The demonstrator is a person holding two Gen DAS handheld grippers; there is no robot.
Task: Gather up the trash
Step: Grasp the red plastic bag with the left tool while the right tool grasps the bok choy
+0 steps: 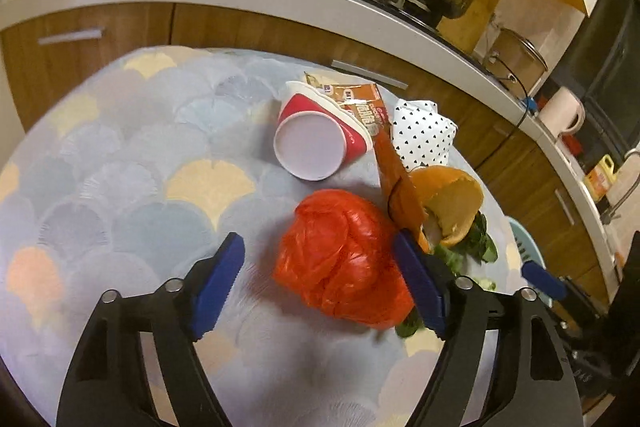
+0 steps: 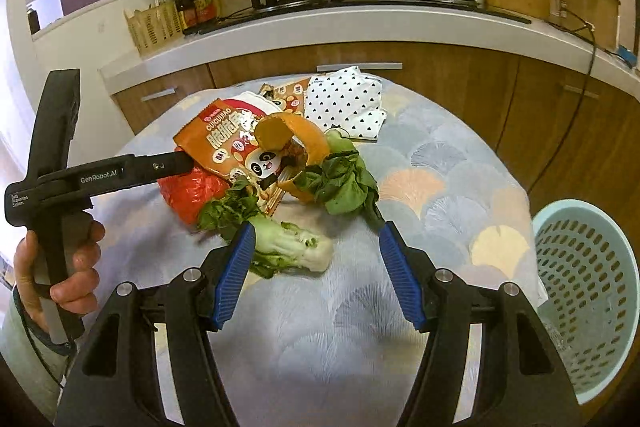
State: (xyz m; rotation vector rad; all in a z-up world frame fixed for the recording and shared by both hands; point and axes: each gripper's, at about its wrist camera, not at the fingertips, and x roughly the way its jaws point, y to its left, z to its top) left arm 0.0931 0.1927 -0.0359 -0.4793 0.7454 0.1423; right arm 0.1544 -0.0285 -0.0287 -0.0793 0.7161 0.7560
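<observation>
Trash lies piled on a round table with a scalloped cloth. A crumpled red plastic bag sits between the open fingers of my left gripper; the right finger touches it. Behind it lie a red paper cup on its side, an orange snack wrapper, an orange peel, a dotted white napkin and green leaves. My right gripper is open around a bok choy stalk.
A pale blue perforated basket stands at the table's right side. Behind the table run wooden cabinets and a white counter with a wok, a steamer pot and bottles. The left gripper's body reaches in from the left in the right wrist view.
</observation>
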